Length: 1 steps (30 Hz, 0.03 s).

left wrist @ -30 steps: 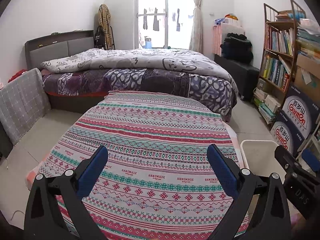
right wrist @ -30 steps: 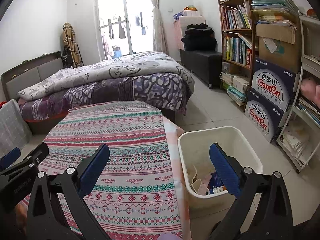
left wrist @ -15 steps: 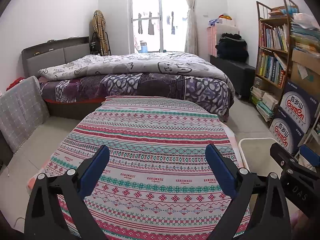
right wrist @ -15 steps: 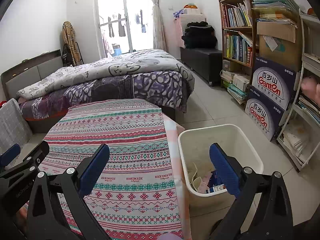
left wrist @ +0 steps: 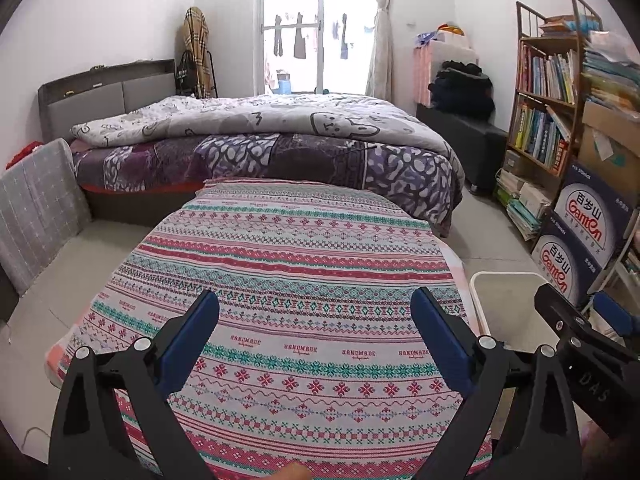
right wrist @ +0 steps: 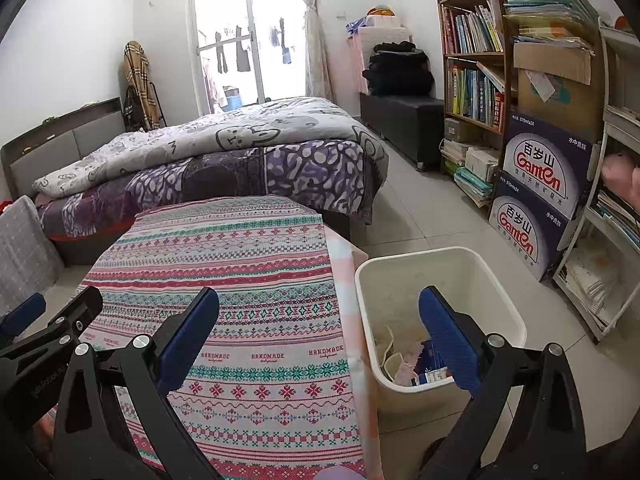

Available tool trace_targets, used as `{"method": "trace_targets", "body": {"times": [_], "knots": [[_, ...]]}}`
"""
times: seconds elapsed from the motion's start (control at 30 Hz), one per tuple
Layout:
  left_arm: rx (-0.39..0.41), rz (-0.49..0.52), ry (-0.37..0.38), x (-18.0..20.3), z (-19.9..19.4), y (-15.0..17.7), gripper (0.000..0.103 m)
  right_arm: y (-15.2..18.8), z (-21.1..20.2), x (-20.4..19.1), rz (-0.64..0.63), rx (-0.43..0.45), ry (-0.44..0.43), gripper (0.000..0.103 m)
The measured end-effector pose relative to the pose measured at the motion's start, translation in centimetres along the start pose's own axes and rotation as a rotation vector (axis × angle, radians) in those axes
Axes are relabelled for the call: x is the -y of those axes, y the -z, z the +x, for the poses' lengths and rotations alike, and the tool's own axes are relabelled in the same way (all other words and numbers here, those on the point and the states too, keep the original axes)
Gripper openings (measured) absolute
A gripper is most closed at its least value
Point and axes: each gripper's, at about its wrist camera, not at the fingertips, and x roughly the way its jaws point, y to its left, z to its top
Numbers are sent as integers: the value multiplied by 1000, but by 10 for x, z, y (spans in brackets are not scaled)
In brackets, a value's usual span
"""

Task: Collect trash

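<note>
Right wrist: bin (right wrist: 500, 276) beside table edge (right wrist: 340, 280)

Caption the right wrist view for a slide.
Right gripper open, empty, between patterned tablecloth and white bin holding trash.

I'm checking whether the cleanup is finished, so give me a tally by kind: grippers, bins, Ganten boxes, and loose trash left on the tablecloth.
Grippers: 2 (left gripper, right gripper), both open
Bin: 1, trash inside
Ganten boxes: 2
Trash on tablecloth: 0
Total: 5

Bright window (left wrist: 316, 28) daylight, sharp, fisheye-warped edges
</note>
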Motion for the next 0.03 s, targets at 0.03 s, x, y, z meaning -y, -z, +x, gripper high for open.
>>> {"method": "trace_targets", "body": {"times": [0.03], "knots": [[-2, -3, 1, 0, 0, 0, 94, 0, 0, 0, 0, 0, 0, 96]]}}
